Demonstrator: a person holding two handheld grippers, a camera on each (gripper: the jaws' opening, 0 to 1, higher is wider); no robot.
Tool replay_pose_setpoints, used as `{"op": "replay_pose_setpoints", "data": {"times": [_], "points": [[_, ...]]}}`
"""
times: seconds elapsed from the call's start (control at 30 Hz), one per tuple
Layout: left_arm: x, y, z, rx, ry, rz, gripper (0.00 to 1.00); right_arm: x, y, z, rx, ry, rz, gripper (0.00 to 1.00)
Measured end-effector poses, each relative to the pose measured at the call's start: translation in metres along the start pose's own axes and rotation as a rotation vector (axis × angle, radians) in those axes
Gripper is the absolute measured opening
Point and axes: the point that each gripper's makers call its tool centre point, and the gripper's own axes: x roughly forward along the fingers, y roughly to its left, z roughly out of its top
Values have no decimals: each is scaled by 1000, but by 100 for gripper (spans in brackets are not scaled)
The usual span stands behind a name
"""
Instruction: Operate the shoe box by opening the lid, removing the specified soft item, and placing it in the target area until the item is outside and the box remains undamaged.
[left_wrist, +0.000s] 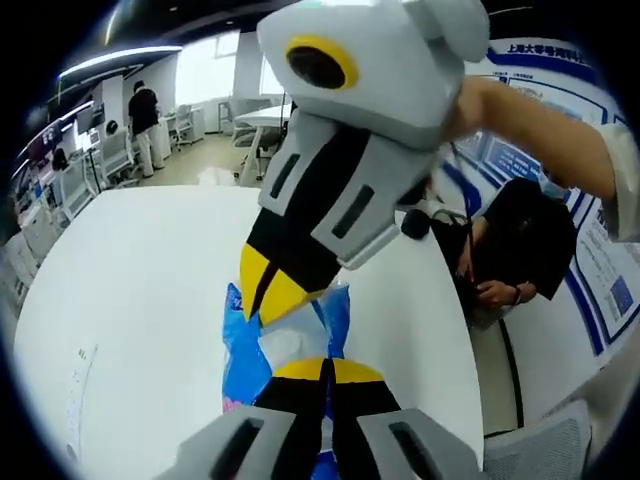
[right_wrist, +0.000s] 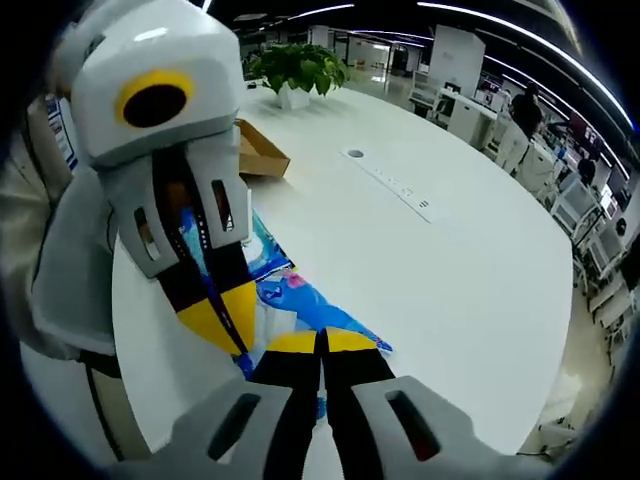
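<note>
Together, both grippers (left_wrist: 325, 368) (right_wrist: 322, 342) on blue packet (left_wrist: 245, 350).

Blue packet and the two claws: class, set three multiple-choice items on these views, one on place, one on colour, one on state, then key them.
1. Where does the blue packet lie?
A. on the white table
B. on the floor
C. on a chair

2. What colour are the claw tips?
A. red
B. yellow
C. green

3. How do the right claw's jaws stand?
A. wide apart
C. one missing
B. closed together

Key: 1 A, the packet rests flat on the tabletop; 2 B, both the right claw and the left claw carry yellow tips on black; 3 B, no gap shows between its jaws over the packet.
</note>
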Motion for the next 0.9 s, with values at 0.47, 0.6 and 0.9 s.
{"op": "replay_pose_setpoints", "data": {"times": [0.47,0.6,0.9], "points": [[18,-1,-23,-61,23,-17,0,25,1,-34,-41,56,5,0],[19,1,-23,-76,17,-17,0,27,-3,-36,-46,60,-5,0],[17,4,-23,-89,10,-1,0,31,-10,-35,-56,68,-25,0]]}}
